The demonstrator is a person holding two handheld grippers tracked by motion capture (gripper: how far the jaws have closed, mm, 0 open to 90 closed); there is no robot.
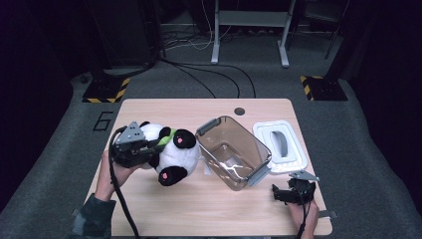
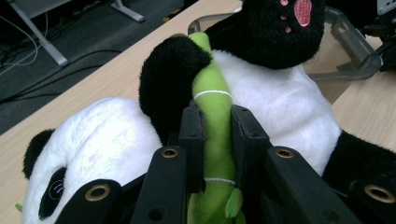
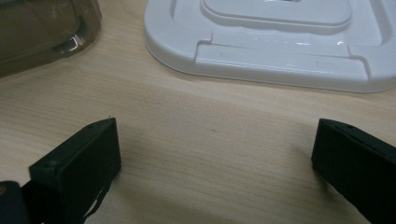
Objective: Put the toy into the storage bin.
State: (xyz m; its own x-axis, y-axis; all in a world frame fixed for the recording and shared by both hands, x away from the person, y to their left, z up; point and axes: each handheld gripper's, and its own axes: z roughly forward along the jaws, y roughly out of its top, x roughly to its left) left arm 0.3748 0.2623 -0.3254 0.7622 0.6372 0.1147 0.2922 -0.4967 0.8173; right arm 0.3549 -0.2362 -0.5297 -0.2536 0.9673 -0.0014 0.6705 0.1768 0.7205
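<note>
A black-and-white plush panda lies at the table's left, lifted a little, right beside a clear brown plastic bin. The panda hugs a green bamboo stalk. My left gripper is shut on that stalk, a black jaw on each side. In the high view the left gripper sits at the panda's left flank, held by a hand. My right gripper rests low at the table's front right. Its jaws stand wide apart in the right gripper view with only bare wood between them.
A white lid lies flat to the right of the bin, and the lid is just ahead of the right jaws. The bin's corner shows at the upper left. Cables and desk legs stand on the floor beyond the table.
</note>
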